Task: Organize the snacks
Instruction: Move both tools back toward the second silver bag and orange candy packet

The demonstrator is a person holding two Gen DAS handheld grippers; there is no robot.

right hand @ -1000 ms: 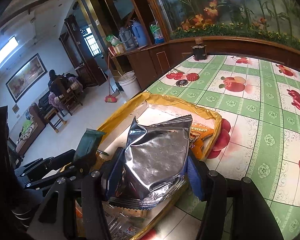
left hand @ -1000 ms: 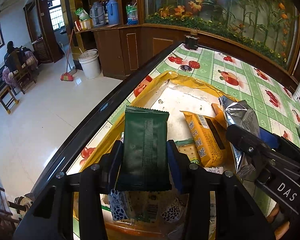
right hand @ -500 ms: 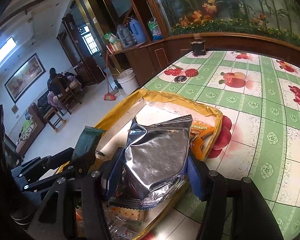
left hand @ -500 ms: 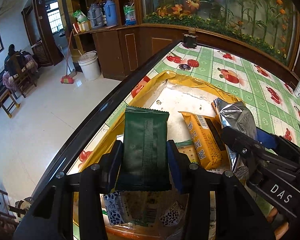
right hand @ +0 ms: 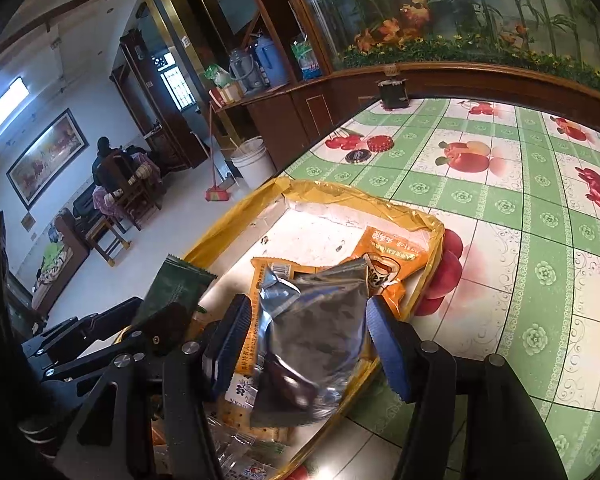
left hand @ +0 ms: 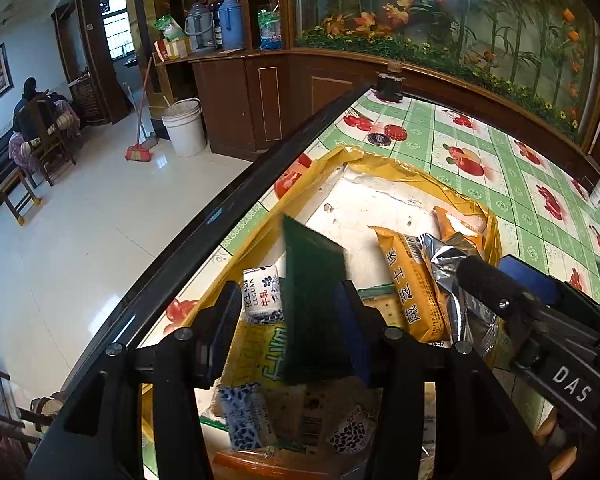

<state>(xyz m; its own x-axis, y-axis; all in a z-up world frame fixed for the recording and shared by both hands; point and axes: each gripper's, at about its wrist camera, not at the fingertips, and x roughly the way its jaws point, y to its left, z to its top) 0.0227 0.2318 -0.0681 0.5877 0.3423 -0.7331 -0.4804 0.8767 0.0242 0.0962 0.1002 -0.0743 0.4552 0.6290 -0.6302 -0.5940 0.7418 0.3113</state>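
Left wrist view: left hand-held gripper (left hand: 286, 330) jaws opening, green packet (left hand: 314, 312) tilted, blurred between them, touching only right pad, over yellow tray (left hand: 404, 174); milk cartons (left hand: 262, 294) below, unseen from right. Right wrist view: right hand-held gripper (right hand: 304, 340) jaws apart, foil bag (right hand: 312, 332) blurred between pads, not clamped; orange packets (right hand: 384, 256) behind in tray. Counter (right hand: 520, 216) with green fruit-print cloth; tiled floor, white bucket (left hand: 184, 126), broom (left hand: 140, 152), seated person (right hand: 104, 168). Right gripper body hides tray's right edge in left view.
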